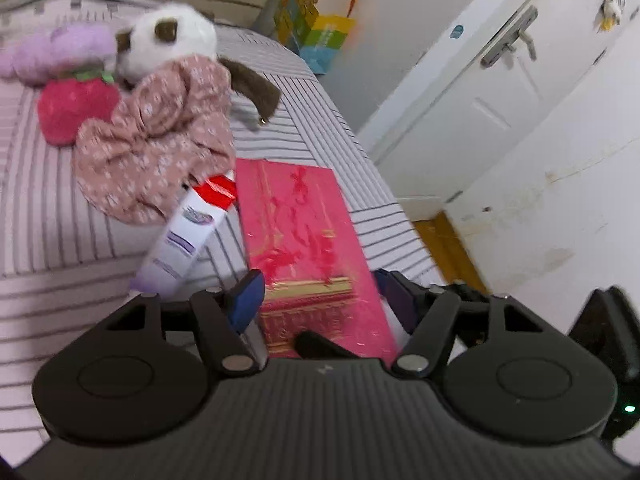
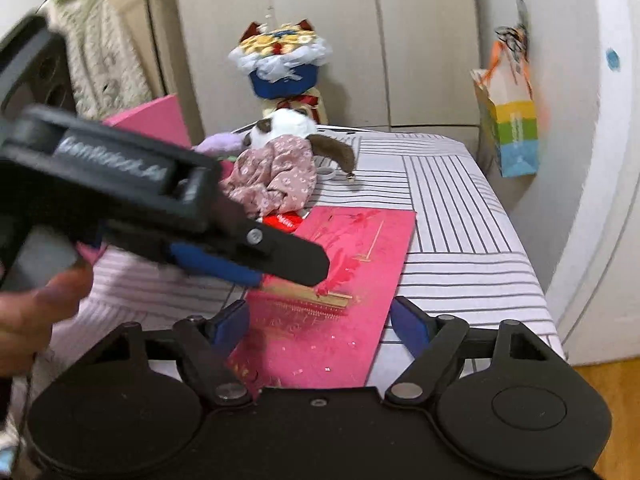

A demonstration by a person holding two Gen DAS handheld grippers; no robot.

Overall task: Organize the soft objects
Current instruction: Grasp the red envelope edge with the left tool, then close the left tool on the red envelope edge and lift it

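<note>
- My left gripper (image 1: 320, 292): jaws parted, straddling one pink envelope (image 1: 304, 240) on the striped bed (image 1: 60, 240); contact unclear.
- My right gripper (image 2: 320, 320): jaws released over the envelope.
- Soft toys, three together at the bed's far end: plush dog (image 1: 168, 40), strawberry (image 1: 72, 108), purple plush (image 1: 56, 52).

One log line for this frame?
left gripper: jaws apart at pink envelope, grip unclear | right gripper: open, astride envelope's near end | plush dog: on bed, untouched
</note>
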